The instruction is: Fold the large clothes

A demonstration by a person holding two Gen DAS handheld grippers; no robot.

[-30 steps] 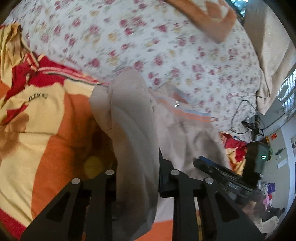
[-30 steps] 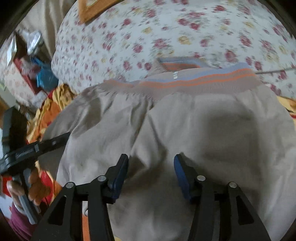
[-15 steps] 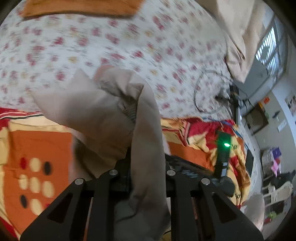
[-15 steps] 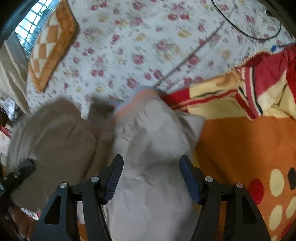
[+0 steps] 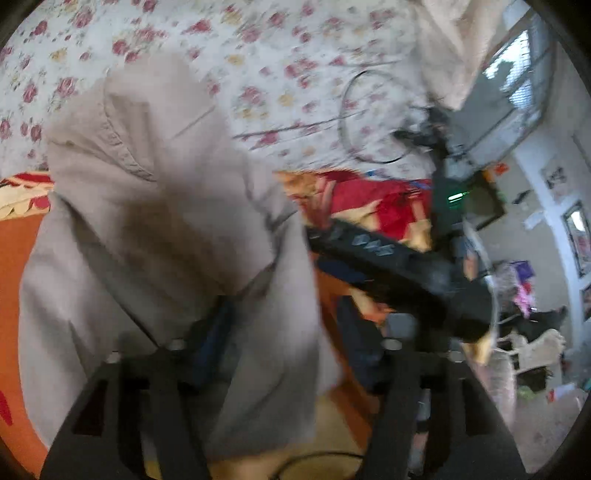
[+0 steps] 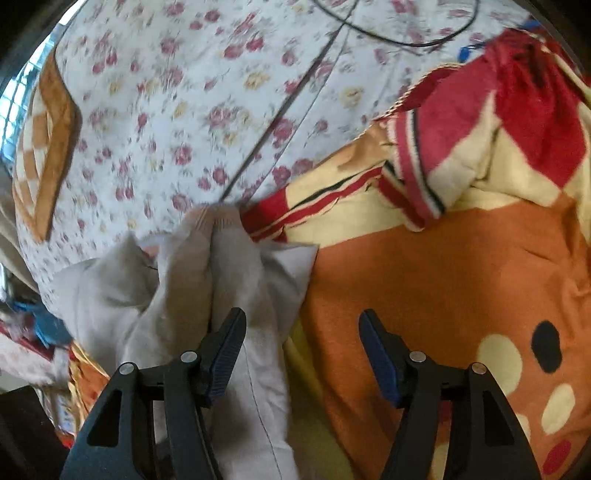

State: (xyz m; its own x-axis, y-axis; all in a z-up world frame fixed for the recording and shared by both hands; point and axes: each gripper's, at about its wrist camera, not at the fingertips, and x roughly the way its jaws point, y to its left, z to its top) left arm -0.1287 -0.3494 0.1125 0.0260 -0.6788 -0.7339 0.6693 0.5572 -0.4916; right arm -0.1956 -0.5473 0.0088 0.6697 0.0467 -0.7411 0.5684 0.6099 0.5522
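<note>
Beige garment [image 5: 155, 229], no readable writing

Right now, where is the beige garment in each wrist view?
Left wrist: the beige garment fills the left and centre, draping down between the opening jaws.
Right wrist: lower left, the beige garment bunched beside the left jaw.
Shared landmark: the looped black cable on the floral sheet.

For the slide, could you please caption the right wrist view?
Open right claw beside crumpled beige garment on orange blanket.
</note>
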